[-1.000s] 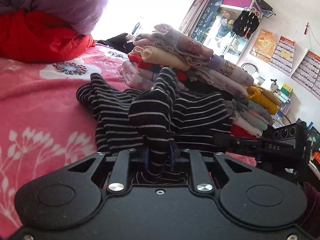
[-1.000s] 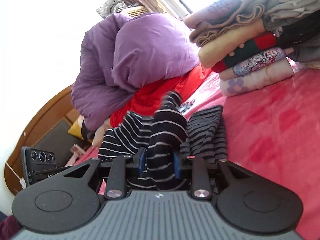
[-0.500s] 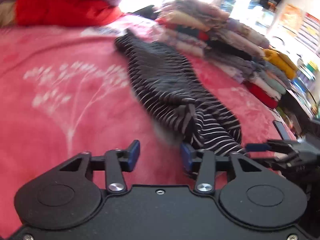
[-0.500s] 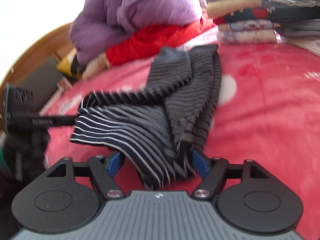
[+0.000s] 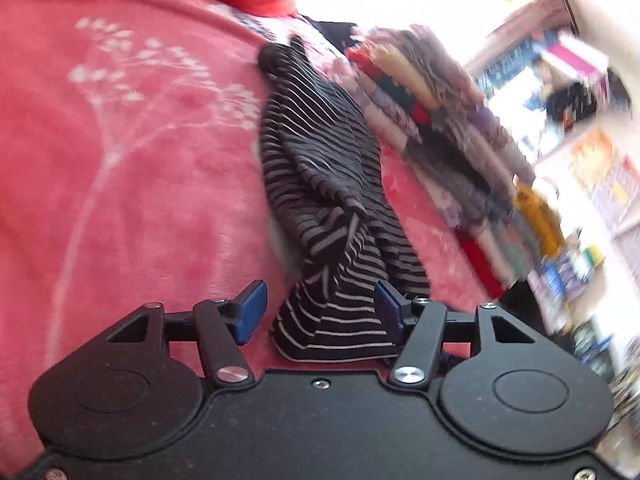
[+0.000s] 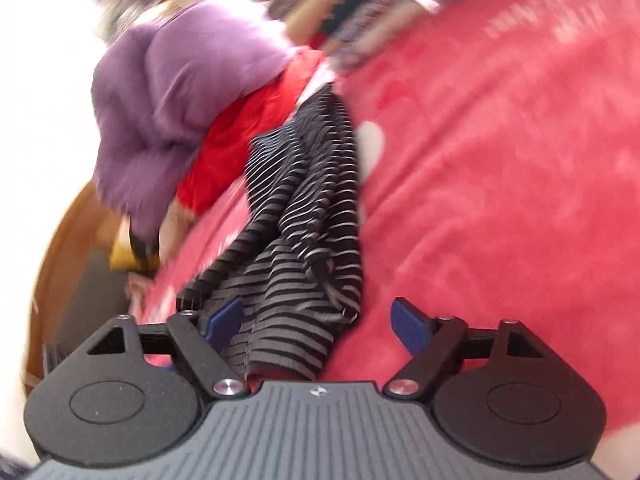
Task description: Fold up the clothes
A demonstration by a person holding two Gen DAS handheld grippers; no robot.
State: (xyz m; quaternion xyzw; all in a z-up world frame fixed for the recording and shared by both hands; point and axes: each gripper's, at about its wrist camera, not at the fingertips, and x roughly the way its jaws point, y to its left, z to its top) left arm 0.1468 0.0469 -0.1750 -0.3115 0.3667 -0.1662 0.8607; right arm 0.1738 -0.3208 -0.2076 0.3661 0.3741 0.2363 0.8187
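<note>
Striped garment (image 5: pixel 320 184) dropped on pink blanket (image 5: pixel 132 168) beside folded stack (image 5: pixel 432 128). L gripper (image 5: pixel 318 312) jaws just opening, R gripper (image 6: pixel 320 320) spread, nothing pinched, prob to regrip.

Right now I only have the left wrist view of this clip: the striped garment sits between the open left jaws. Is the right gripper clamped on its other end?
Observer: No. The right gripper is open; its jaws have just been opening, and the striped garment lies loose between them, against one pad only.
Operator: What lies past the cloth on that side?
Observer: A purple quilt piled on a red one, at the head of the pink bedspread.
Operator: Anything beyond the bed there?
Observer: A curved wooden bed frame at the edge, blurred.
</note>
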